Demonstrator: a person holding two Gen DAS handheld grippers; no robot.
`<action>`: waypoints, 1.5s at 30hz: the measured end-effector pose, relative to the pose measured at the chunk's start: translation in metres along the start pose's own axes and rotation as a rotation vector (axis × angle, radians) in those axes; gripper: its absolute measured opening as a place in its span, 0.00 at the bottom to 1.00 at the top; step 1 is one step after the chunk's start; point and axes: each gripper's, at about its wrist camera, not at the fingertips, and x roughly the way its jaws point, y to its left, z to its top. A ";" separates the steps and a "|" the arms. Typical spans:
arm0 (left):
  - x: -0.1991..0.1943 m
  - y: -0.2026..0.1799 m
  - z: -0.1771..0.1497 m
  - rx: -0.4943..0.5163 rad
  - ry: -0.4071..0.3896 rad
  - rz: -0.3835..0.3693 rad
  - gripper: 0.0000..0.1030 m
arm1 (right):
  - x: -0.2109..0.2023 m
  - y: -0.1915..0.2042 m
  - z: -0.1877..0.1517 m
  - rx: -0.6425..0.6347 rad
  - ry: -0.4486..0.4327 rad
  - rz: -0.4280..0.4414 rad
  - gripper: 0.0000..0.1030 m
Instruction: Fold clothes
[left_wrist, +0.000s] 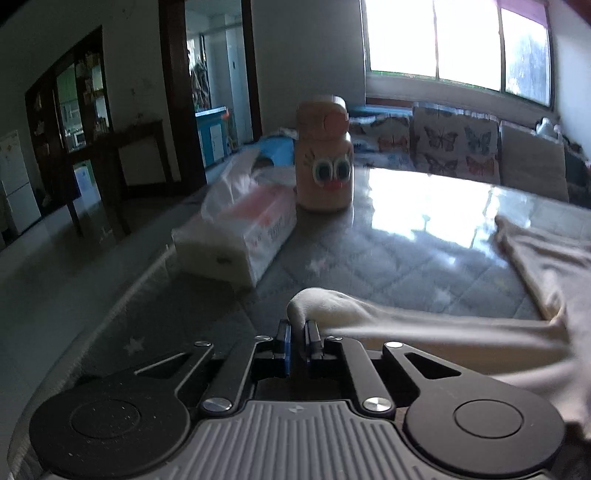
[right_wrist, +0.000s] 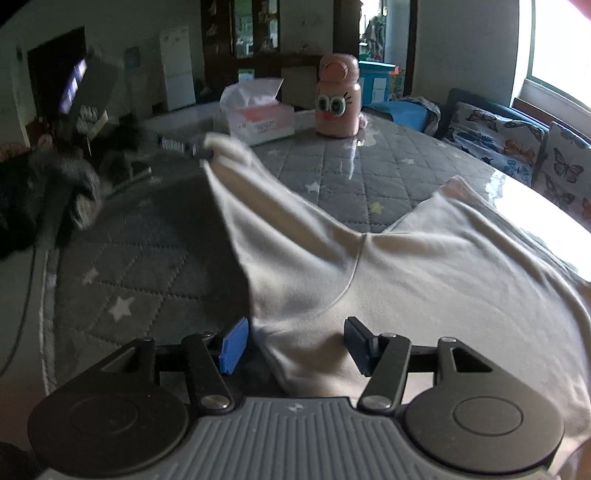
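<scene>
We see a cream garment (right_wrist: 424, 280) spread over the worktop (right_wrist: 332, 173), a surface covered with grey quilted cloth printed with small stars under a glossy layer. Our landmark is the pink bottle (right_wrist: 337, 96) with cartoon eyes, standing upright on the far part of the worktop.

The left gripper (left_wrist: 298, 332) has its fingers nearly together, clamped on the cuff end of a sleeve (left_wrist: 325, 306), which bulges out just past the blue finger pads (left_wrist: 283, 341). From there the sleeve runs taut toward the body of the garment, lifted off the worktop on the near side of the bottle. In the right wrist view the same left gripper (right_wrist: 201, 151) appears blurred, nearer to us than the bottle and off to its left, with the sleeve rising to it.

The right gripper (right_wrist: 291, 345) has its fingers spread wide, holding nothing; the garment's edge lies between and below them, and we cannot tell whether they touch it.

A tissue box (right_wrist: 258, 118) in clear wrap sits just beside the bottle, on its left in the right wrist view. Beyond the bottle, butterfly-print cushions (left_wrist: 454, 146) line a sofa beneath a bright window (left_wrist: 458, 44).
</scene>
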 end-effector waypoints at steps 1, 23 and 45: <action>0.002 -0.001 -0.002 0.000 0.009 0.001 0.08 | -0.001 -0.001 -0.001 0.007 0.003 -0.002 0.57; -0.048 -0.074 -0.001 0.104 -0.047 -0.155 0.36 | -0.071 -0.029 -0.063 0.146 0.024 -0.042 0.64; -0.069 -0.250 -0.043 0.449 -0.011 -0.569 0.36 | -0.114 -0.044 -0.083 0.216 -0.022 -0.094 0.63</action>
